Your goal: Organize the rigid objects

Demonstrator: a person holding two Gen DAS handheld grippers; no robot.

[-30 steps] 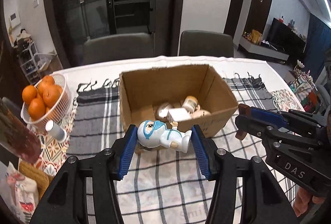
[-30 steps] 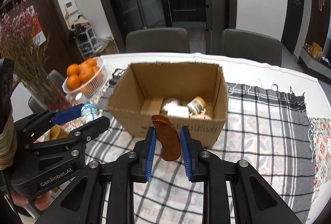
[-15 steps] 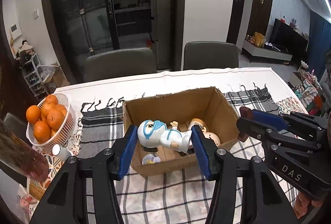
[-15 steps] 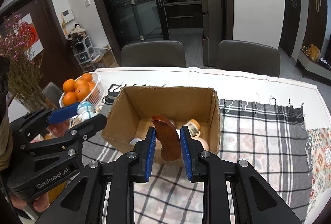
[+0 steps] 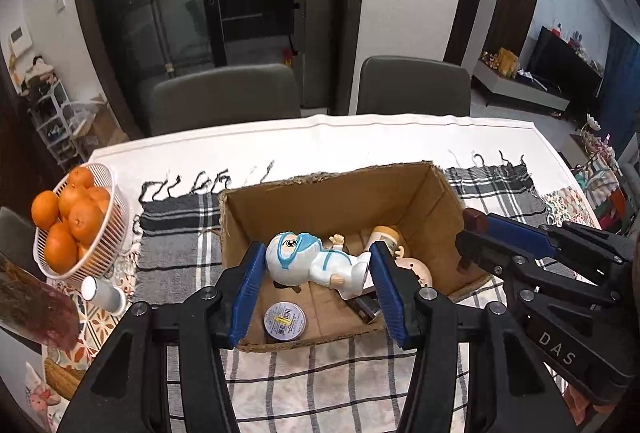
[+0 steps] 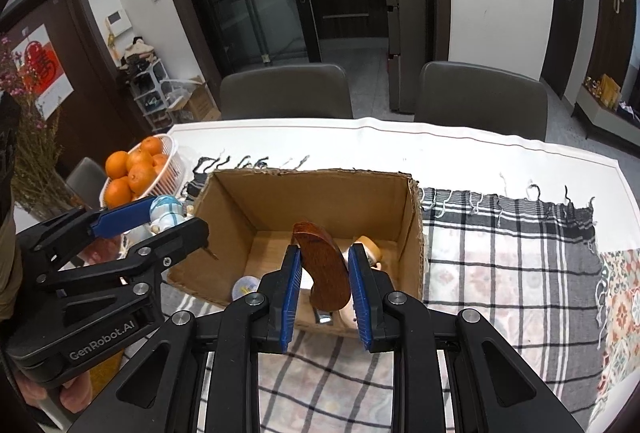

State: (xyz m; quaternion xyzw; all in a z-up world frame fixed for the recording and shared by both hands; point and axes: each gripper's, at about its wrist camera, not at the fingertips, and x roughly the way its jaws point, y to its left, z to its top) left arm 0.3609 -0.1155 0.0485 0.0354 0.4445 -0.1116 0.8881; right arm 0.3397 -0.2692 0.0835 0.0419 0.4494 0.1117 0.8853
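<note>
Toy figure [image 5: 320,263] lying sideways in the left gripper [image 5: 318,291], long axis running left to right, goggled head toward the left pad and feet against the right pad. Jaws spread fairly wide, clamped on it at both ends. Hanging right over the open cardboard box [image 5: 336,201], above the near half.

Right gripper [image 6: 325,287] pinching a curved brown wooden piece [image 6: 325,267], jaws much narrower, blue pads flat on both sides. Long axis roughly upright, top end arching up and to the left, bottom end tucked down between the pads. Also held above the near part of the box [image 6: 312,193].

Down in the box: a round tin [image 5: 284,319] with a label near the left front corner, a small jar with a tan lid [image 5: 386,235] toward the far right, plus something dark and metallic under the toy, too hidden to name.

Box sitting on a black-and-white plaid cloth [image 6: 500,253] over a white table [image 5: 320,141]. White basket of oranges [image 5: 68,221] off to the left, small white bottle [image 5: 102,293] lying just near of it.
</note>
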